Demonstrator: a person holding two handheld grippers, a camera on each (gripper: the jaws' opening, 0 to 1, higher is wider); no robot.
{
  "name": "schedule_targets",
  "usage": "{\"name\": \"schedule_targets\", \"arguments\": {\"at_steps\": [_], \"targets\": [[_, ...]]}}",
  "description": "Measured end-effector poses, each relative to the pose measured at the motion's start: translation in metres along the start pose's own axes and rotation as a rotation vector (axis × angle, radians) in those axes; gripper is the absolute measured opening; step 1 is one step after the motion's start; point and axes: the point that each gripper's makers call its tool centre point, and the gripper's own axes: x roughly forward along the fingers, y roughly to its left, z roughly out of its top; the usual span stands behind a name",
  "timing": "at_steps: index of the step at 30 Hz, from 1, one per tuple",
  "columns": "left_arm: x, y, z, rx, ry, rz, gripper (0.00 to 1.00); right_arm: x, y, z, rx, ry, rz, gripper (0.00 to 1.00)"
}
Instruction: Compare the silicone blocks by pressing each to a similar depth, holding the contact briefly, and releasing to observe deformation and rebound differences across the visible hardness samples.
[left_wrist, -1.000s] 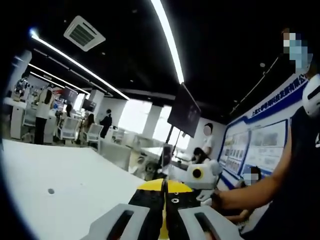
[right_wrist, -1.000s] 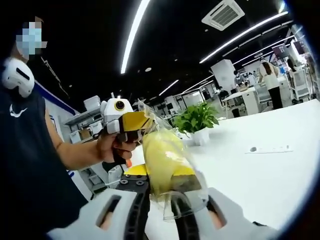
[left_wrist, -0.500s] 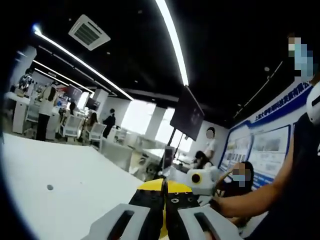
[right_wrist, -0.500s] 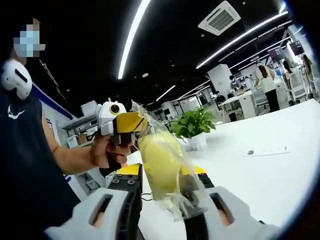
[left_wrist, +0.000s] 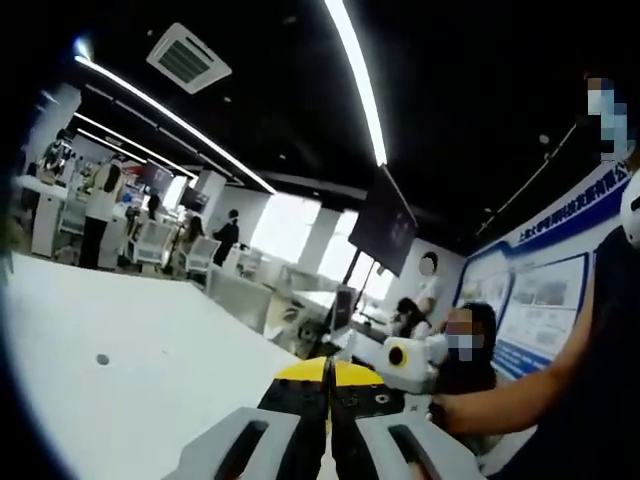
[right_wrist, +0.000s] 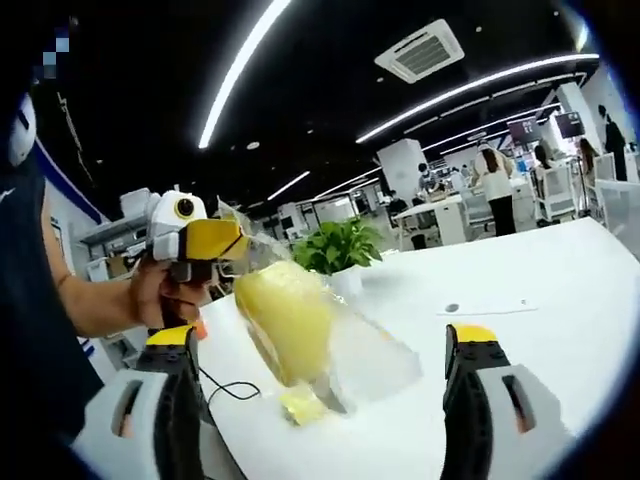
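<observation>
In the left gripper view, the left gripper (left_wrist: 329, 425) has its fingers pressed together over the white desk (left_wrist: 130, 385); a blue-and-white wall poster (left_wrist: 545, 290) bears writing too small to read. In the right gripper view, the right gripper (right_wrist: 320, 400) has its fingers spread wide, and the left gripper (right_wrist: 205, 245) pinches a clear plastic bag holding a yellow silicone block (right_wrist: 285, 320) above the desk, near a green potted plant (right_wrist: 338, 250).

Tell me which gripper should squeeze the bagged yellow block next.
Right. The right gripper stands open with the bagged yellow block hanging between its jaws, so it likely only needs to close. The left gripper is shut on the bag's top edge, holding it up.
</observation>
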Motion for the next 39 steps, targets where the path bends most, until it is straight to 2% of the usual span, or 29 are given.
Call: {"name": "schedule_targets", "arguments": {"at_steps": [4,16,24,39], "targets": [[0.0,0.004,0.0,-0.014,-0.014,0.001,0.0,-0.009,-0.008,-0.004,-0.041,0.015,-0.031,0.96],[0.005,0.012,-0.004,-0.047,-0.013,0.023,0.0,-0.042,-0.033,-0.009,-0.031,0.005,-0.129,0.96],[0.012,0.019,-0.021,-0.075,-0.006,0.039,0.0,-0.058,-0.042,-0.02,-0.015,0.016,-0.169,0.96],[0.029,0.027,-0.046,-0.138,-0.011,0.058,0.0,-0.076,-0.047,-0.048,-0.004,0.066,-0.205,0.96]]}}
